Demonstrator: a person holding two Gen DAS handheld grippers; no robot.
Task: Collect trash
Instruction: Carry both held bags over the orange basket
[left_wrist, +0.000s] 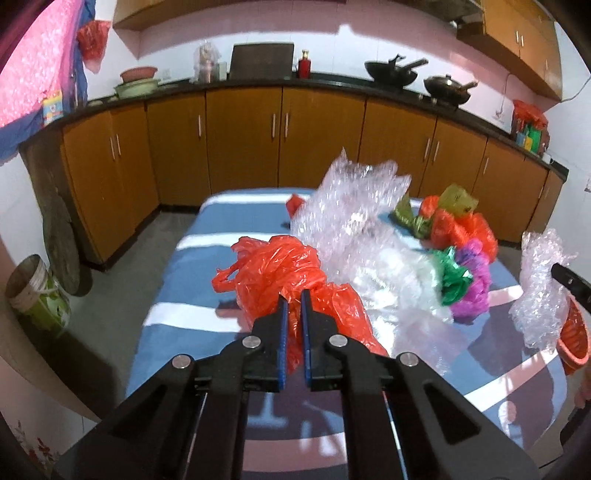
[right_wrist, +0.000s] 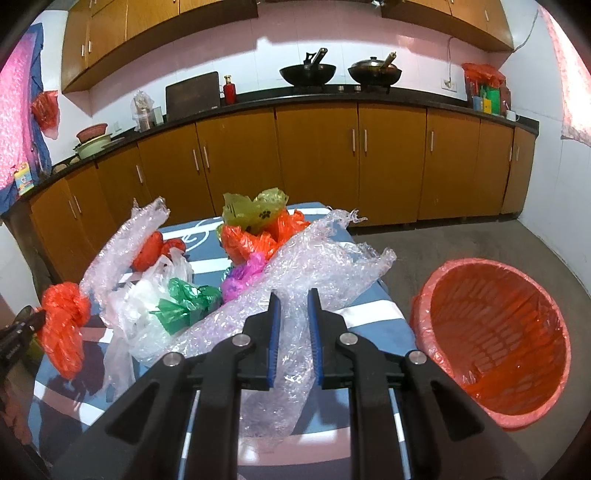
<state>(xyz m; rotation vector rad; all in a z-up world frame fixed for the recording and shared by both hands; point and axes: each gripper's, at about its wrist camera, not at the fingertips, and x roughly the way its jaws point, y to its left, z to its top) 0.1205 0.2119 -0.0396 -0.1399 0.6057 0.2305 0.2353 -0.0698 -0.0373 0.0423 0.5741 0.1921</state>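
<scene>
Left claw (left_wrist: 293, 295) nearly closed, pinching the orange bag (left_wrist: 280, 269) – bag lifted over the blue-striped counter (left_wrist: 177, 317). Right claw (right_wrist: 294, 295) slightly wider, clamped on a bubble-wrap strip (right_wrist: 295, 332) hanging through it. Red-lined bin (right_wrist: 495, 343) just right of the counter – nothing visible inside.

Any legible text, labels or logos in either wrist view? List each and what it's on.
No text reads in either view.
Olive-yellow plastic bag on the table: a black paw-print mark and faint lines, no legible words.
Small colourful pack on the left counter: print blurred.
Red bottle on the counter: label too small.
Green and yellow packs on the right counter: blurred.
</scene>
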